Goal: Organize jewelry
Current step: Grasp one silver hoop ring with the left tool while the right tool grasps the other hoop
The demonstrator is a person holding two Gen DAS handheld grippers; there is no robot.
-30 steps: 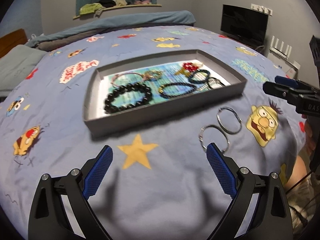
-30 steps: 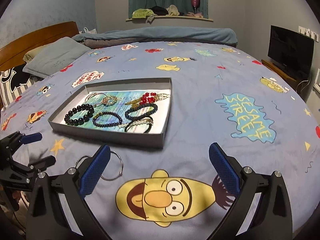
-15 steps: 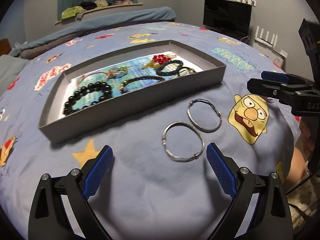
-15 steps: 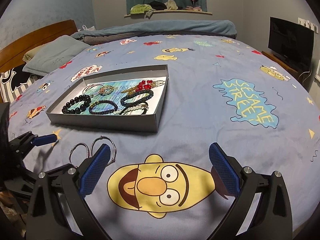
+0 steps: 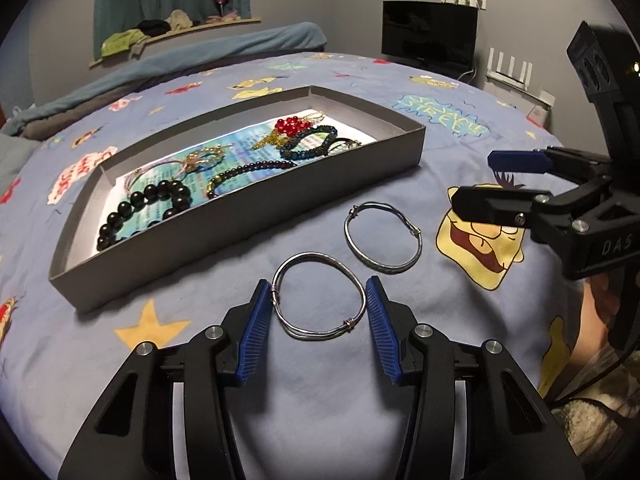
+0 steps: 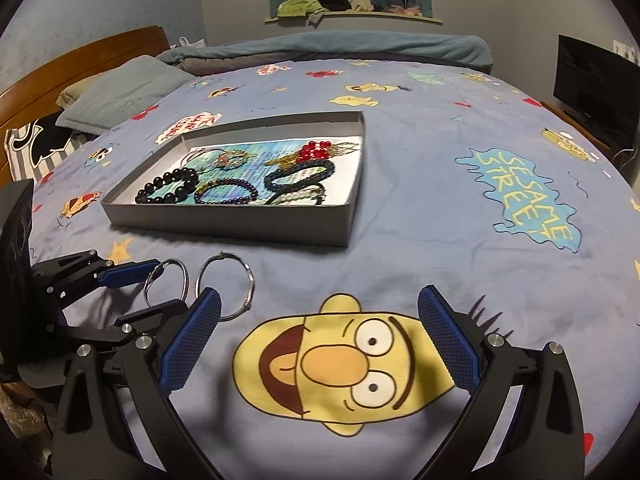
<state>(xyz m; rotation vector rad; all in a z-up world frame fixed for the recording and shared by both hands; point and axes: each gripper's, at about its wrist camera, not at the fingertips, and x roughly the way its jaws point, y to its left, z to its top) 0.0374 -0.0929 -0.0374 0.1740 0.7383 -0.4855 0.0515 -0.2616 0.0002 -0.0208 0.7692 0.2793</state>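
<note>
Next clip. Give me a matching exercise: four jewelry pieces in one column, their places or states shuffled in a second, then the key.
Items
1. Near silver bangle
2. Far silver bangle
3. Black bead bracelet
4. Red bead cluster

Places
A. Far end of the grey tray
B. On the bedspread, outside both grippers
C. Between the left gripper fingers
D. Near end of the tray

Pairs: 1-C, 2-B, 3-D, 4-A

Near silver bangle (image 6: 165, 282) — partly behind the left tool (image 6: 150, 290)
</note>
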